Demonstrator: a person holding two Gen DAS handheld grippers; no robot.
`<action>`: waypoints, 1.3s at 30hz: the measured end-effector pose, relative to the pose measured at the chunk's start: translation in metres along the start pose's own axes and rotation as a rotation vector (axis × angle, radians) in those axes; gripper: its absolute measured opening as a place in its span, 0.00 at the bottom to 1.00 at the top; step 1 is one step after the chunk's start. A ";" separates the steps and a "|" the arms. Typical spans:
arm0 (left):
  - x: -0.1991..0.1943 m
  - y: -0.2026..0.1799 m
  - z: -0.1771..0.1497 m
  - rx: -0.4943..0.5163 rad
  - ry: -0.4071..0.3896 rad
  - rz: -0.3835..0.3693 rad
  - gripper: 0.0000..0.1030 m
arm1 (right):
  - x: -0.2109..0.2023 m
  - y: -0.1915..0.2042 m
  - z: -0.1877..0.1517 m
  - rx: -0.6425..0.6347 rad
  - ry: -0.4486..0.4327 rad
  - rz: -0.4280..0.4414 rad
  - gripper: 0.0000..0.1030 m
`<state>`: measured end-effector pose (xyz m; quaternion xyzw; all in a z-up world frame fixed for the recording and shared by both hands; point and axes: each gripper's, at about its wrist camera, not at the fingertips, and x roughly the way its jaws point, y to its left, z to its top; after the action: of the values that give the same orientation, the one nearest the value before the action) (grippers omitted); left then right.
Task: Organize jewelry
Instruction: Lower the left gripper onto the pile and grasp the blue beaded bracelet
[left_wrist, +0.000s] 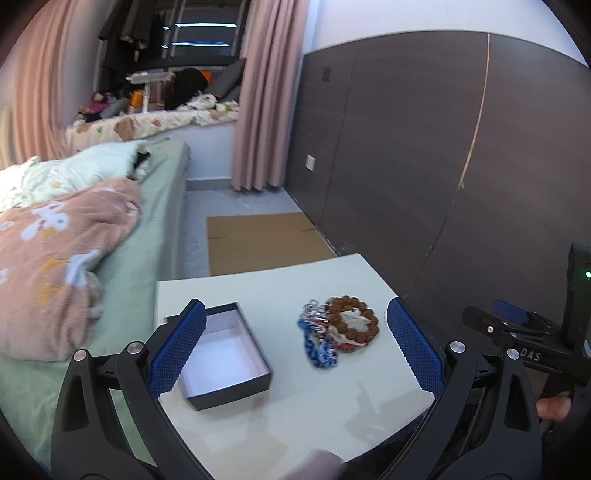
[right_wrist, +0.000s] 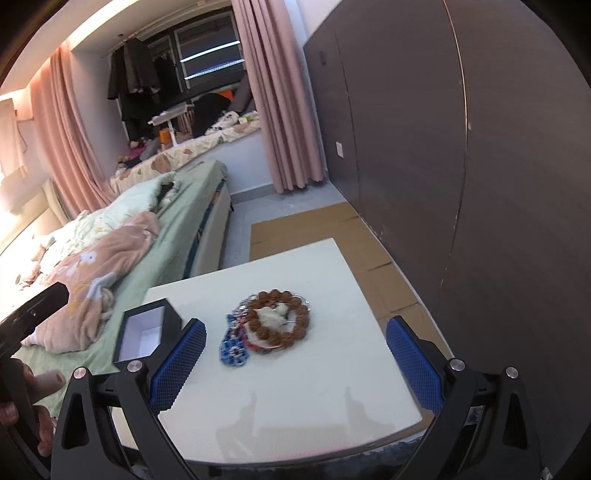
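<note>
Since both the left gripper (left_wrist: 295, 347) and right gripper (right_wrist: 295, 354) hover with jaws apart and empty, the bracelet pile (right_wrist: 271, 325) awaits transfer into the open black box (left_wrist: 225, 354).

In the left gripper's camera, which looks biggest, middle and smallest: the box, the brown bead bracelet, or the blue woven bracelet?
As they look in the left wrist view:
1. Open black box, clearly biggest.
2. Brown bead bracelet and blue woven bracelet look about alike; they overlap in a pile and the blue one is blurred, so ranking them is unsure.
</note>
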<state>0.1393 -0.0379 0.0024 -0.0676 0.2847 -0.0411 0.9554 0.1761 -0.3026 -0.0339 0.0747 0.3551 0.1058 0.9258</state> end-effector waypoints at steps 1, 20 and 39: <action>0.011 -0.004 0.002 0.003 0.013 -0.010 0.95 | 0.006 -0.006 0.003 0.022 0.012 0.013 0.93; 0.143 -0.022 -0.018 -0.010 0.375 -0.126 0.82 | 0.099 -0.024 0.038 0.051 0.180 0.055 0.77; 0.199 -0.027 -0.074 0.003 0.603 -0.049 0.23 | 0.164 -0.054 -0.009 0.378 0.377 0.118 0.35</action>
<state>0.2635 -0.0960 -0.1615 -0.0576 0.5535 -0.0830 0.8267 0.2971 -0.3133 -0.1572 0.2455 0.5298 0.1033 0.8052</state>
